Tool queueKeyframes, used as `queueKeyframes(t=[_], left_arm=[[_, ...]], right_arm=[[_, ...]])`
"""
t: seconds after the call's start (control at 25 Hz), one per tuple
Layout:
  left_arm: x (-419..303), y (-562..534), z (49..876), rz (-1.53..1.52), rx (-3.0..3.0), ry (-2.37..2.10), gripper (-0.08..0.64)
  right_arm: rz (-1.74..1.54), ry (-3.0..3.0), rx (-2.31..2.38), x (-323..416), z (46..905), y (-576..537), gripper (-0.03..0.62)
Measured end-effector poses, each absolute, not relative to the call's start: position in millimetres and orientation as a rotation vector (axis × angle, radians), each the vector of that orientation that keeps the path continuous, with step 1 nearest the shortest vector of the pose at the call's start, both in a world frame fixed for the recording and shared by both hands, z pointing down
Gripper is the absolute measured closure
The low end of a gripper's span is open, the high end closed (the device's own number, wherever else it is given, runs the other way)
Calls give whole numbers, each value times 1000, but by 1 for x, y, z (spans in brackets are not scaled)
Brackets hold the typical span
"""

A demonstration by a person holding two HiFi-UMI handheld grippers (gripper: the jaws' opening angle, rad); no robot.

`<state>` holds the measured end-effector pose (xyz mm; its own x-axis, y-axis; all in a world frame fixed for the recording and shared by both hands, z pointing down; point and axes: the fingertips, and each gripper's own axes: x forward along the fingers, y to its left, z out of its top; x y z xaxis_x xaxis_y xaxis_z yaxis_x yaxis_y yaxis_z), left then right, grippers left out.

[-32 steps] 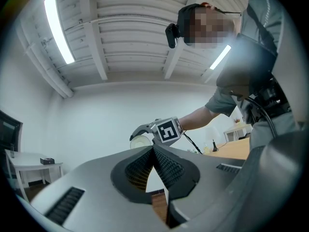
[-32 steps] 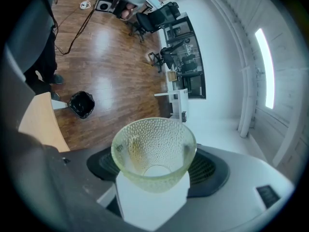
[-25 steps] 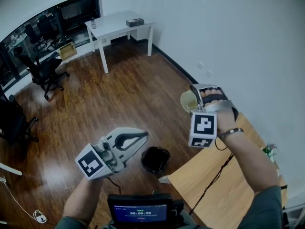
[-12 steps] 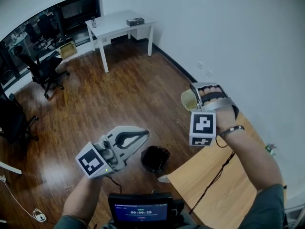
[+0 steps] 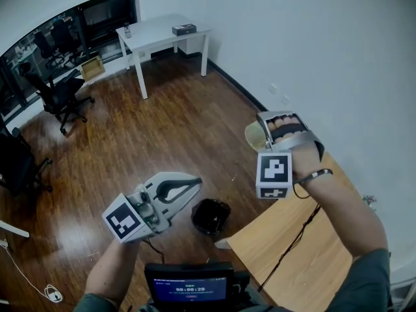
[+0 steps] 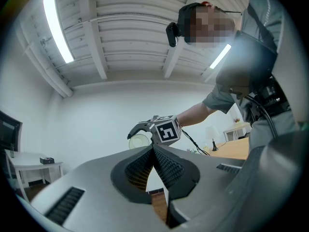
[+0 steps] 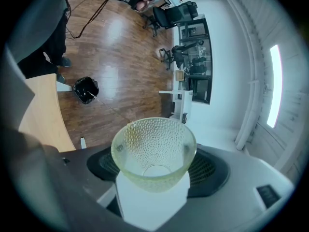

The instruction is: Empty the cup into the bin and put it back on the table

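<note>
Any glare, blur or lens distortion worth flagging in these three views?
Head view: sharp, wide-angle bending, pale sheen on the wood floor. Left gripper view: heavy fisheye, ceiling light strip blown out. Right gripper view: dark rounded corners, cup crisp between the jaws.

The right gripper [image 5: 265,130] grips a pale cup [image 5: 254,136] tipped sideways above the wooden floor [image 5: 175,129], beside the counter [image 5: 312,252]. The left gripper [image 5: 195,186] hovers near the black bin [image 5: 211,216]. A white desk [image 5: 162,31] stands by the far wall
</note>
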<state>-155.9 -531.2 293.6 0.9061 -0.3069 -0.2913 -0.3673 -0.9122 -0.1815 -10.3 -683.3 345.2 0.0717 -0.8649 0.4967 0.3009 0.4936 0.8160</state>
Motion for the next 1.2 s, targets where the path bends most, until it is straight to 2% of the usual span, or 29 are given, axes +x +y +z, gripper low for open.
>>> queueKeyframes(t=[1.2], left_arm=[[-159, -523, 297, 389, -2848, 510, 558]], right_arm=[[-1031, -1156, 558, -29, 346, -676, 196]])
